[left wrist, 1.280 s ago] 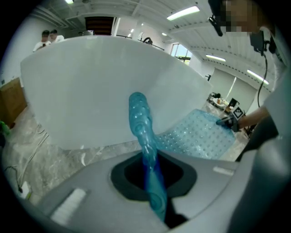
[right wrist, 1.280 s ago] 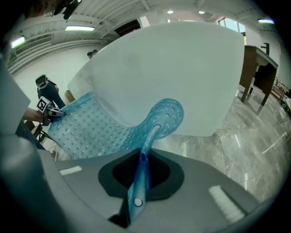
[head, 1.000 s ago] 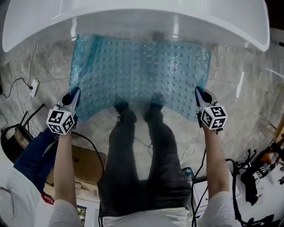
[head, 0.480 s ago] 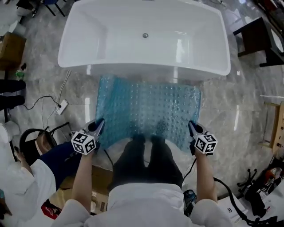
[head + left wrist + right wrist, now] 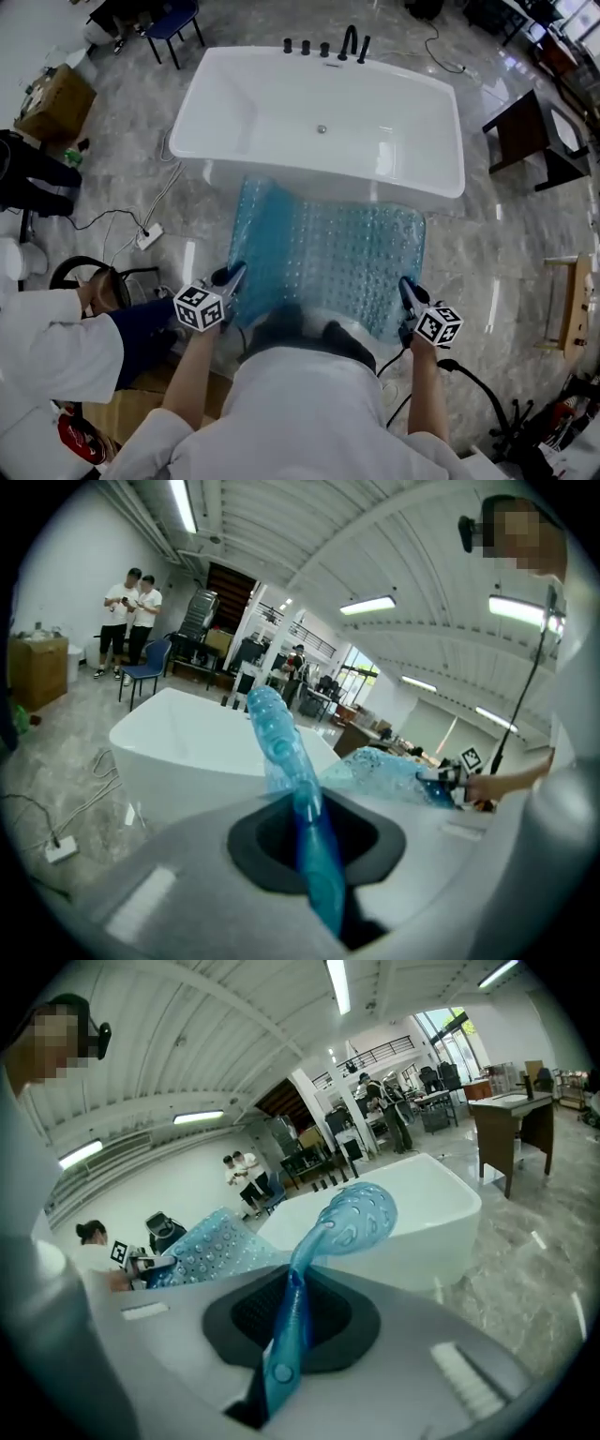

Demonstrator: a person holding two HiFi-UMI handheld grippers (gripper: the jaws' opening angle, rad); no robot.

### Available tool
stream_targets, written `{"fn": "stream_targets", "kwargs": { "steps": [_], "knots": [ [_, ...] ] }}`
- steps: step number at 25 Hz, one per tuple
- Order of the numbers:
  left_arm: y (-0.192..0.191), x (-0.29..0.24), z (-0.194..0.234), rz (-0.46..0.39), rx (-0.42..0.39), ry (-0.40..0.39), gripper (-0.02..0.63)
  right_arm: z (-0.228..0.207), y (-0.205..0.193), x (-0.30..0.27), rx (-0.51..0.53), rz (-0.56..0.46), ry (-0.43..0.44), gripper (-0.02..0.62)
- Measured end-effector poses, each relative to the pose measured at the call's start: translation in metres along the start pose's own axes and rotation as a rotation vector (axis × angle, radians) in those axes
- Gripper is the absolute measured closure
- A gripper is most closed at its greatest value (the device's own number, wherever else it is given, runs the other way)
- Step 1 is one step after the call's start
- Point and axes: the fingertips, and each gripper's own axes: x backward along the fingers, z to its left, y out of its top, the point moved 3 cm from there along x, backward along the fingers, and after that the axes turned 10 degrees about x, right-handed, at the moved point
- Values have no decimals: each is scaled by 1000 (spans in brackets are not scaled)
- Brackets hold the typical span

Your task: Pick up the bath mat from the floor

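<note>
Your left gripper (image 5: 232,275) has its 2 jaws closed tight on the near left corner of the translucent blue, bubble-studded plastic bath mat (image 5: 328,248). Your right gripper (image 5: 406,286) has its 2 jaws closed tight on the near right corner. In each gripper view, the mat edge runs pinched thin through the jaw gap. The 2 grippers are well apart, and the mat spans between them. It extends ahead of the tips towards the white freestanding bathtub (image 5: 375,122), above the grey marbled floor (image 5: 506,244). Whether its far edge touches the floor cannot be determined.
</note>
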Motion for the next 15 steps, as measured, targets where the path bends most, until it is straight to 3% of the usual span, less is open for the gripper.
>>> {"fn": "stream_targets", "kwargs": {
  "steps": [9, 15],
  "knots": [
    [-60, 47, -130, -127, -6, 30, 578, 14, -7, 115, 31, -84, 174, 573],
    [-89, 57, -194, -196, 19, -4, 575, 24, -12, 157, 47, -121, 292, 571]
  ]
}}
